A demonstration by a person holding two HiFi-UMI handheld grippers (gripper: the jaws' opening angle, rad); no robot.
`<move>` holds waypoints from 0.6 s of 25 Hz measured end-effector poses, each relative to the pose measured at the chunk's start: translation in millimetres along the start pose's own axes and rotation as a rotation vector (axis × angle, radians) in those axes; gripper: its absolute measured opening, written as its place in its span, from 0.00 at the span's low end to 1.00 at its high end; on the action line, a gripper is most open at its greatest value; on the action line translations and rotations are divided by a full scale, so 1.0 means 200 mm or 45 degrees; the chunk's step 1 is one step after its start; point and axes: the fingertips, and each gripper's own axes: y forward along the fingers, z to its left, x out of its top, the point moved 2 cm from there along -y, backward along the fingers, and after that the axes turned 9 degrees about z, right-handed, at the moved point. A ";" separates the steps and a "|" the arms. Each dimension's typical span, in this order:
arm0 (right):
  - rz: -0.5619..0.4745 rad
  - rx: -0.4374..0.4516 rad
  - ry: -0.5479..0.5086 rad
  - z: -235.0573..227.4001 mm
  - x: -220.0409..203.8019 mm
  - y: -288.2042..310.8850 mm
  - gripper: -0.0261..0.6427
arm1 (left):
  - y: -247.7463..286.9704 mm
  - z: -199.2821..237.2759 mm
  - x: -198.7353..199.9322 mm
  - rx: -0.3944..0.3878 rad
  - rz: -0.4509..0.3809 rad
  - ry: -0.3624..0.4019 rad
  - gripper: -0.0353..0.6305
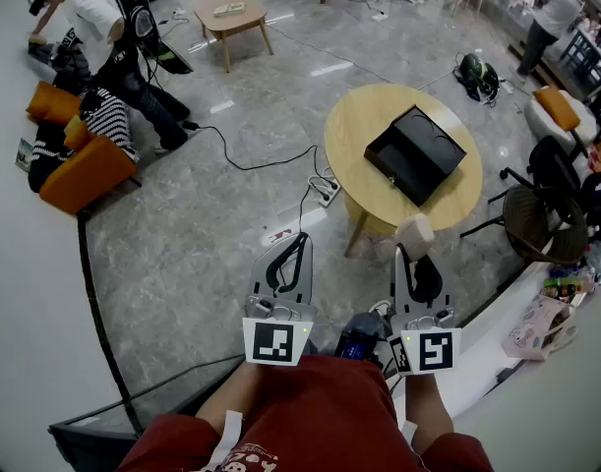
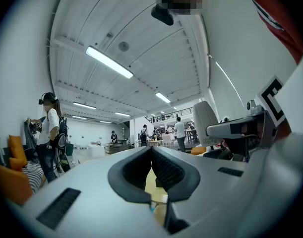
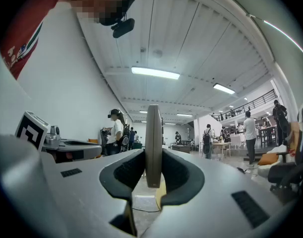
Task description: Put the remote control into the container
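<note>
Right gripper (image 3: 153,171) grasps the remote (image 3: 153,133), edge-on and upright between its pads; left gripper (image 2: 151,152) clenched on nothing; the container (image 1: 415,153) sits on the table (image 1: 354,126), ahead of both, well apart.

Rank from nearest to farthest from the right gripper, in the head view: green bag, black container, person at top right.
1. black container, on the round table ahead of the right gripper.
2. green bag, on the floor beyond the table.
3. person, far top right.
</note>
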 end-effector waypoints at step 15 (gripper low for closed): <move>0.014 -0.018 0.025 -0.17 -0.01 0.02 0.21 | 0.14 -0.11 0.02 -0.031 0.016 -0.006 0.08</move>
